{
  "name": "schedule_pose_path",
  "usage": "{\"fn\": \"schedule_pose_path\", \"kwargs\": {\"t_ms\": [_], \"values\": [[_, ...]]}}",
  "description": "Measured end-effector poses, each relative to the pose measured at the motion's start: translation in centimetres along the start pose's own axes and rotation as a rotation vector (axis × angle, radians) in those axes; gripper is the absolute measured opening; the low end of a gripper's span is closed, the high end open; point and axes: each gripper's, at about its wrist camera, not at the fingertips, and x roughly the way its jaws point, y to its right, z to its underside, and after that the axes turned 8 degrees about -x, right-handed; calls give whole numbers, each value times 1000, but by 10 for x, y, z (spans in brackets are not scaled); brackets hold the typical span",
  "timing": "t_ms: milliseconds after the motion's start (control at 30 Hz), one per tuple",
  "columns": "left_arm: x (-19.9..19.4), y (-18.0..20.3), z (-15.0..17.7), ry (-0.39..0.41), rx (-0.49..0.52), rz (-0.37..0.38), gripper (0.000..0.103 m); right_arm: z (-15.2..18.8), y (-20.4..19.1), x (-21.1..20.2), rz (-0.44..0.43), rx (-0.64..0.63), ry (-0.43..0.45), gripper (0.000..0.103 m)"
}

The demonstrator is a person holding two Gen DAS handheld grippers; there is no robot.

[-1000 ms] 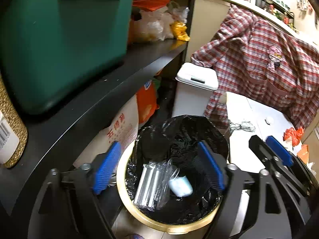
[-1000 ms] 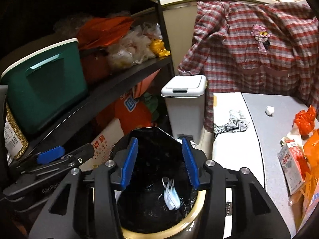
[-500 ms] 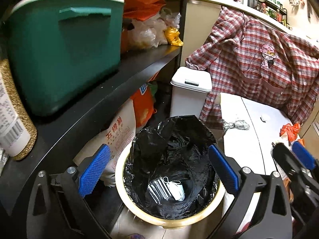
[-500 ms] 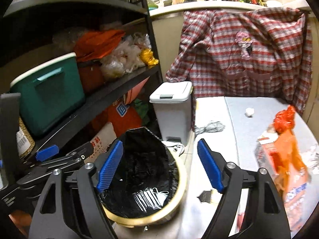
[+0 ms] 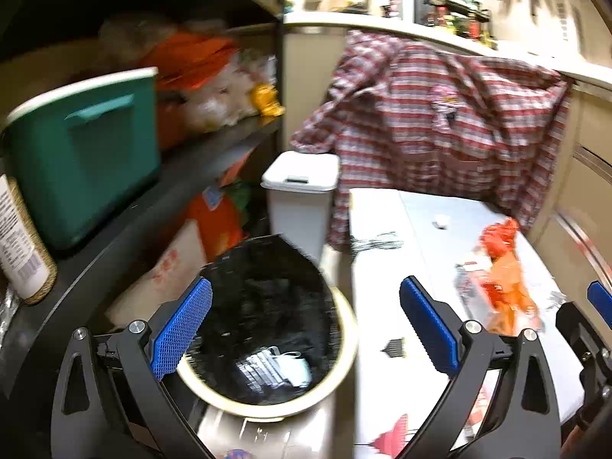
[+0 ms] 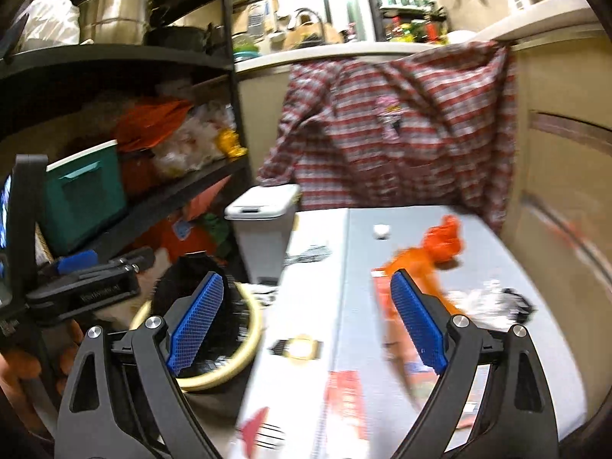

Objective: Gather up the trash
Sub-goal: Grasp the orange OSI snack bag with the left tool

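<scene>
Both grippers stand wide and hold nothing: the left gripper (image 5: 306,323) has just finished spreading, the right gripper (image 6: 308,321) has just been opening. Left of the worktop (image 6: 344,252), the bin (image 5: 267,407) holds a face mask (image 5: 294,369) (blurred). An orange wrapper (image 6: 432,252) lies on the worktop.

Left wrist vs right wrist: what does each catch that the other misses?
Left wrist only: the mask and clear wrapper at the bottom of the lined bin.

Right wrist only: the steel pot on the top shelf, and the hand holding the left gripper.

Both: green tub, white pedal bin, plaid shirt, orange bag on the table. Each view's own gripper, left and right, is open and empty.
</scene>
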Motion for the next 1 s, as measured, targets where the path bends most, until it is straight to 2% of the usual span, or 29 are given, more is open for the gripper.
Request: {"fn": "schedule_pose_path", "kwargs": {"t_ms": [300,533,833,967,1000], "values": [[7,85,26,-34,121,150,95,33,84,-10,223,108,-25,88],[35,131,39,-59,165,220,95,48,132,6,385,164,-48,88],[81,176,59,-131,194,345,93,62,165,19,469,232,-86,88],[99,192,68,-168,212,368,85,68,171,25,489,221,-100,88],[103,195,70,-177,215,372,81,69,173,27,495,216,-105,88]]}}
